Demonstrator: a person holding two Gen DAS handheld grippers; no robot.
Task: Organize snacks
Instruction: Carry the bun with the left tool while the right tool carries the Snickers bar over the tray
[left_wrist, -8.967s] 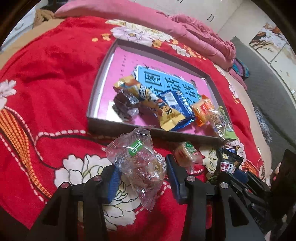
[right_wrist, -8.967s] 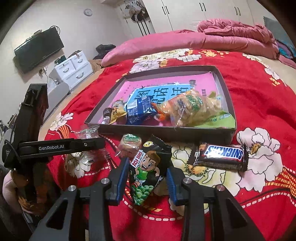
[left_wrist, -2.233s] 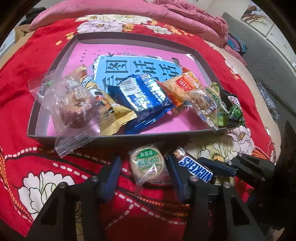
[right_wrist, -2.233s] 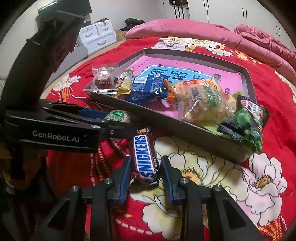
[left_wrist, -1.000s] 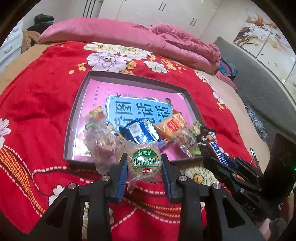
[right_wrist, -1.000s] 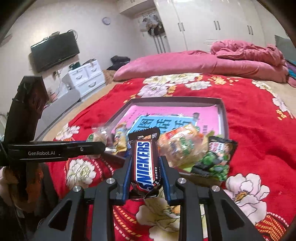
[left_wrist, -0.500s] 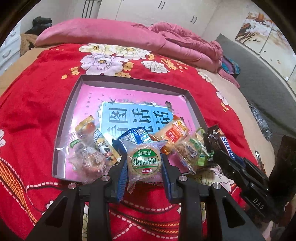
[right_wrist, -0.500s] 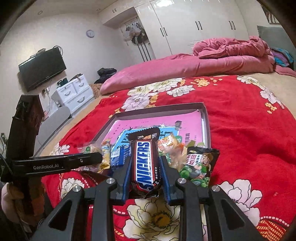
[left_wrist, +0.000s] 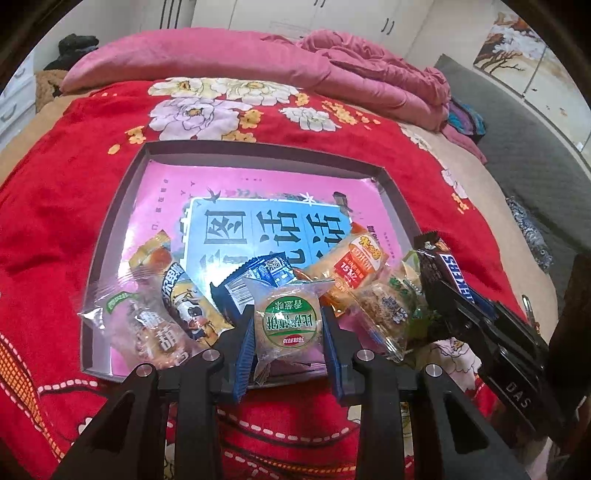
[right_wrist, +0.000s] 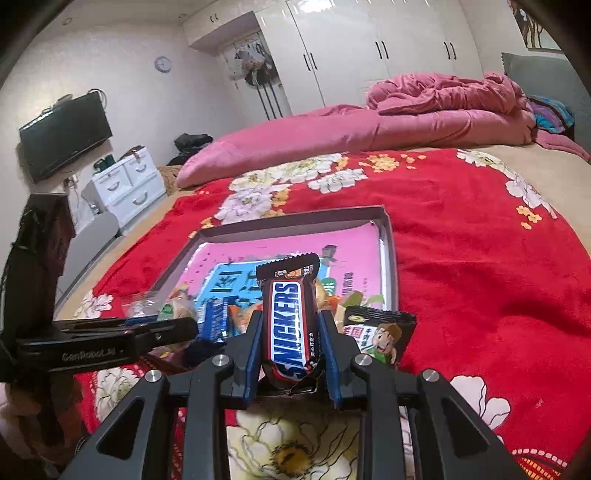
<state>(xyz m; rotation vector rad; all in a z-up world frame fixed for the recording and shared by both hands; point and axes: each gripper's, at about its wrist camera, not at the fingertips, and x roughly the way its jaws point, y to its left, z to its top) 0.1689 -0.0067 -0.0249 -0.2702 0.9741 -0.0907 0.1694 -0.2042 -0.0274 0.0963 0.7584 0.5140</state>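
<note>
Left tongs (left_wrist: 288, 325) clamp round cake packet (left_wrist: 289, 323); right tongs (right_wrist: 291, 341) pinch Snickers bar (right_wrist: 290, 325) (both above tray (left_wrist: 122, 206)).

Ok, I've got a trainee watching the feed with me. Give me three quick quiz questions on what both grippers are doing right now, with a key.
1. True or false: the right gripper is shut on the Snickers bar.
2. What does the left gripper hold? A) blue wafer pack B) round cookie in a clear wrapper C) nothing
3. Fill in: the snacks already sorted lie in the shallow ____ with the pink floor.

Key:
1. True.
2. B, the round cookie.
3. Box.
</note>
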